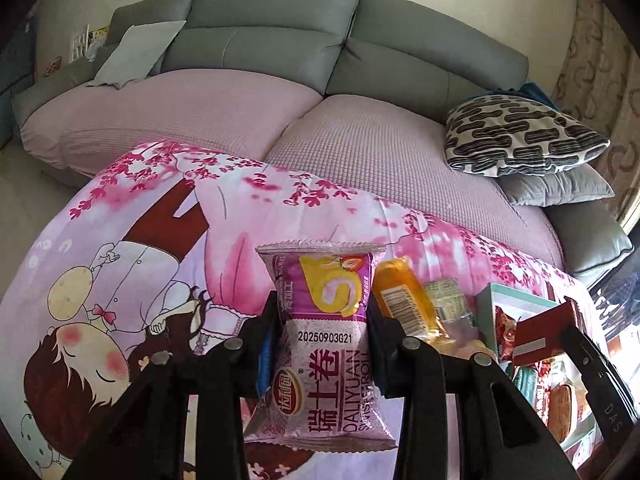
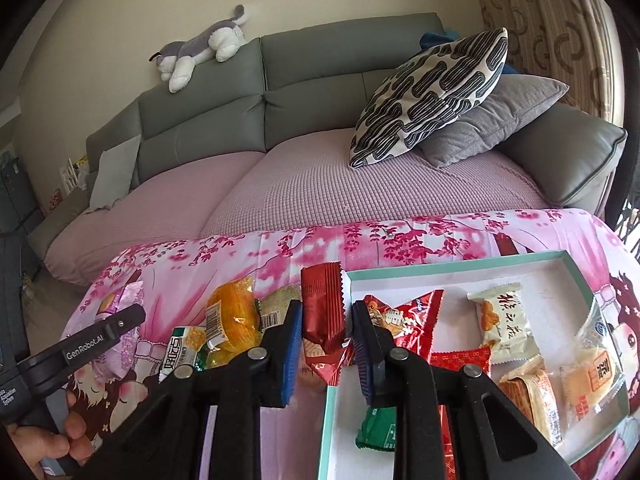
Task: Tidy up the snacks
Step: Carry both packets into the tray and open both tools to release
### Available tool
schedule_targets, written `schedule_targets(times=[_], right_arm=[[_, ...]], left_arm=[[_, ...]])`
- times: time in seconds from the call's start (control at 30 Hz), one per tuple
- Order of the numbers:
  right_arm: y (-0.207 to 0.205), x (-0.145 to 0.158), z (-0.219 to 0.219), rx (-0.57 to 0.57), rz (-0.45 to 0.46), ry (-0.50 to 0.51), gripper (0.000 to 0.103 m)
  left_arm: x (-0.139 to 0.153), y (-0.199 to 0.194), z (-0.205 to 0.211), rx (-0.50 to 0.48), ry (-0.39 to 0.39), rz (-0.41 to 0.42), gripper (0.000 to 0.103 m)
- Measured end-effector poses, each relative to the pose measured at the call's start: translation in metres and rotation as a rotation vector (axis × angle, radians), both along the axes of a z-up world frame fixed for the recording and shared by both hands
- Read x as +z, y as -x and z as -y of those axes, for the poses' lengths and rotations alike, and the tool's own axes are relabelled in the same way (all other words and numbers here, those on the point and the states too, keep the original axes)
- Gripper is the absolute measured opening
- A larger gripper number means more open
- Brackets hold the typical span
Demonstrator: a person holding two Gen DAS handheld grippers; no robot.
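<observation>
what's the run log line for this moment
left gripper: shut on purple swiss roll pack | right gripper: shut on dark red wrapper | teal box: holds several snacks

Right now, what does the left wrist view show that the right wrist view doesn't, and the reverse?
Left wrist only: the left claw shut on a purple Swiss roll packet.
Right wrist only: the right claw shut on a dark red packet, and the teal-rimmed box's contents, like the cream packet.
Both: the orange packet, patterned pillow, grey sofa.
</observation>
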State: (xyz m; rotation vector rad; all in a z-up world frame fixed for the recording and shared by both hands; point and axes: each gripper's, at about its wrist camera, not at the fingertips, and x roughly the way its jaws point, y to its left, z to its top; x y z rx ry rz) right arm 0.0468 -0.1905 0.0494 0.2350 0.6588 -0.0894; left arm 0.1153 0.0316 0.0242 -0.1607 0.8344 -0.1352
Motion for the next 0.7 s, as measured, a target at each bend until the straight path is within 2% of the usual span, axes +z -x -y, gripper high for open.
schedule_targets(times=[0.23, 0.47, 0.7], right_arm=[[0.027, 0.008, 0.024, -0.035, 0.021, -0.017, 0.026], [0.042, 0.008, 0.084, -0.172, 0.044, -0.048, 0.026], [0.060, 0.004, 0.140, -0.328, 0.042, -0.029, 0.026]], left_arm=[[0.004, 0.019, 0.055, -0.139, -0.028, -0.012, 0.040], [0.009, 0.026, 0.118, -0.277, -0.050, -0.011, 0.040], [0.011, 0.032, 0.180, -0.400, -0.059, -0.002, 0.040]])
